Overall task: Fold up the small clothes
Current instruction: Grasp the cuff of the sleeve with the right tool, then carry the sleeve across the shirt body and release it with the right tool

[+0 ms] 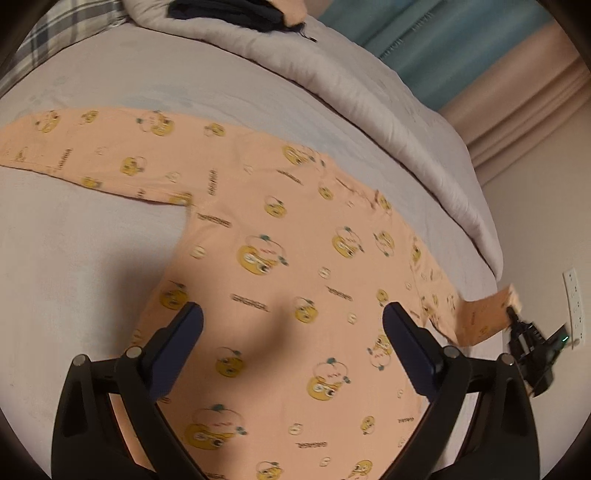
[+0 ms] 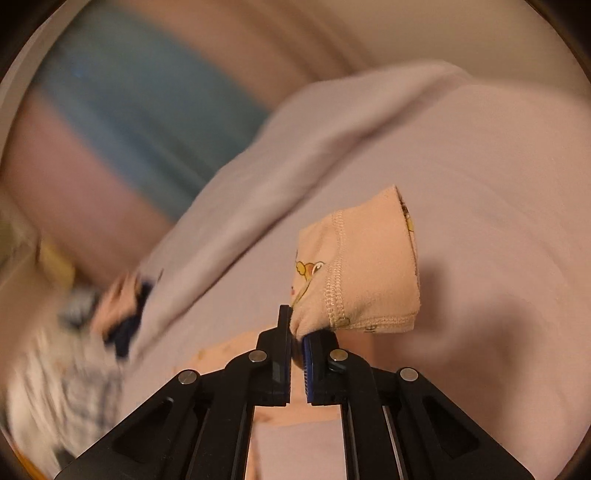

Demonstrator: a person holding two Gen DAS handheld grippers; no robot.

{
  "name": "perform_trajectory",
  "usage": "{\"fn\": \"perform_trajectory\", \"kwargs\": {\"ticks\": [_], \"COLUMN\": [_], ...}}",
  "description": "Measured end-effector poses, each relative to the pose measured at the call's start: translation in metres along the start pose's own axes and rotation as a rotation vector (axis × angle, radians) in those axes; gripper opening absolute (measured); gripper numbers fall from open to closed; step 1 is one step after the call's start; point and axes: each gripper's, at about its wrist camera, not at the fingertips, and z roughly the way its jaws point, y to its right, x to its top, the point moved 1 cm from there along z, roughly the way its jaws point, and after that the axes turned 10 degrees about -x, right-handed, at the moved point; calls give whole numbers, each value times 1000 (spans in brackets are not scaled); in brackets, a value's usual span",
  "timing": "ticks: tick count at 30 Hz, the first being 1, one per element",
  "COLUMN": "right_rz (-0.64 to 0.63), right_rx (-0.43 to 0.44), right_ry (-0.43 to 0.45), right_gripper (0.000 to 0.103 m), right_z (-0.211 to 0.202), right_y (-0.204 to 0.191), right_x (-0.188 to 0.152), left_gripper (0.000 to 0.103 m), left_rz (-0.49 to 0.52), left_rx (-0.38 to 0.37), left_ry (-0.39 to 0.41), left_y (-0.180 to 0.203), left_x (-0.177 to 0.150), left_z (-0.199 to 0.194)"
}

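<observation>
A peach long-sleeved top [image 1: 280, 229] printed with yellow cartoon faces lies spread flat on the pale bed sheet [image 1: 74, 258]. Its left sleeve [image 1: 85, 147] stretches out flat to the left. My left gripper [image 1: 291, 310] hovers open above the body of the top, with nothing between its fingers. At the bed's right edge my right gripper [image 1: 515, 317] holds the cuff of the other sleeve [image 1: 484, 317], lifted off the sheet. In the right wrist view that gripper [image 2: 297, 326] is shut on the cuff [image 2: 362, 266], which stands up from the jaws, its stitched hem showing.
A grey duvet [image 1: 369, 96] is bunched along the far side of the bed, with dark and peach garments [image 1: 236, 14] piled on it. Plaid fabric [image 1: 55, 33] lies at the far left. Beyond the bed are teal and beige curtains [image 1: 461, 44] and a wall socket [image 1: 574, 306].
</observation>
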Motion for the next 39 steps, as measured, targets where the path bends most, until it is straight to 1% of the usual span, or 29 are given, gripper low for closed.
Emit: {"fn": "perform_trajectory", "kwargs": {"ticks": [1, 2, 3, 4, 5, 8, 11, 12, 14, 15, 16, 17, 18, 19, 20, 23, 25, 26, 27, 29, 30, 31, 33, 34, 35, 36, 37, 38, 39], "right_rz": [-65, -156, -211, -276, -365, -523, -681, -715, -815, -841, -875, -926, -963, -989, -982, -918, -862, -803, -754, -677, -639, -606, -566, -536, -505, -473, -459, -449, -444], "right_rx": [0, 3, 3, -2, -4, 8, 3, -2, -60, -71, -67, -75, -110, -147, -122, 39, 135, 203, 254, 320, 323, 292, 173, 118, 95, 91, 89, 66, 53], "right_ry": [-9, -20, -22, -18, -10, -13, -17, -20, -21, -47, -97, -134, -150, -182, -212, -278, -301, -323, -330, -328, -316, -297, -256, -263, -277, -296, -304, -307, -311], "right_gripper": [7, 7, 7, 7, 7, 7, 7, 7, 7, 7, 9, 16, 24, 26, 26, 28, 45, 63, 73, 74, 74, 74, 74, 73, 69, 56, 51, 46, 38], "right_z": [5, 7, 11, 14, 16, 44, 66, 72, 90, 97, 110, 123, 129, 138, 140, 124, 106, 94, 86, 77, 75, 76, 80, 87, 92, 99, 103, 109, 113], "right_y": [-25, -60, -81, -105, -141, -211, -279, -289, -314, -318, -324, -327, -331, -328, -330, -314, -299, -284, -272, -254, -246, -234, -209, -196, -186, -176, -170, -163, -161], "right_x": [0, -4, -7, -12, -23, -40, -78, -87, -123, -135, -151, -168, -179, -191, -195, -188, -170, -155, -144, -129, -125, -113, -97, -90, -86, -82, -79, -79, -81], "left_gripper": [97, 97, 97, 97, 97, 97, 97, 97, 97, 97, 97, 97, 97, 97, 97, 97, 97, 97, 97, 97, 97, 97, 97, 97, 97, 96, 87, 75, 69], "left_rz": [-3, -6, -13, -19, -22, -21, -45, -53, -71, -81, -89, -100, -109, -113, -112, -97, -88, -79, -63, -23, -4, 12, 29, 33, 39, 45, 49, 53, 52], "left_rx": [2, 3, 7, 13, 22, 74, 101, 108, 127, 131, 135, 141, 144, 141, 139, 125, 84, 67, 45, 9, -8, -33, -103, -128, -151, -169, -175, -176, -162], "left_ry": [9, 17, 28, 40, 51, 89, 119, 126, 134, 134, 134, 128, 121, 118, 119, 126, 125, 123, 119, 114, 108, 96, 57, 38, 19, 5, 4, -3, -14], "left_y": [-5, -9, -15, -21, -26, -46, -69, -76, -91, -98, -102, -107, -110, -112, -113, -108, -97, -92, -83, -65, -56, -46, -27, -20, -13, -6, -3, -1, -1], "left_x": [2, 2, 3, 5, 7, 12, 17, 17, 17, 17, 17, 16, 15, 15, 15, 19, 23, 25, 28, 33, 36, 39, 47, 51, 55, 59, 61, 63, 64], "left_z": [-5, -9, -15, -21, -27, -45, -62, -66, -74, -76, -78, -78, -79, -80, -82, -81, -76, -73, -67, -55, -47, -38, -15, -3, 11, 23, 31, 41, 50]}}
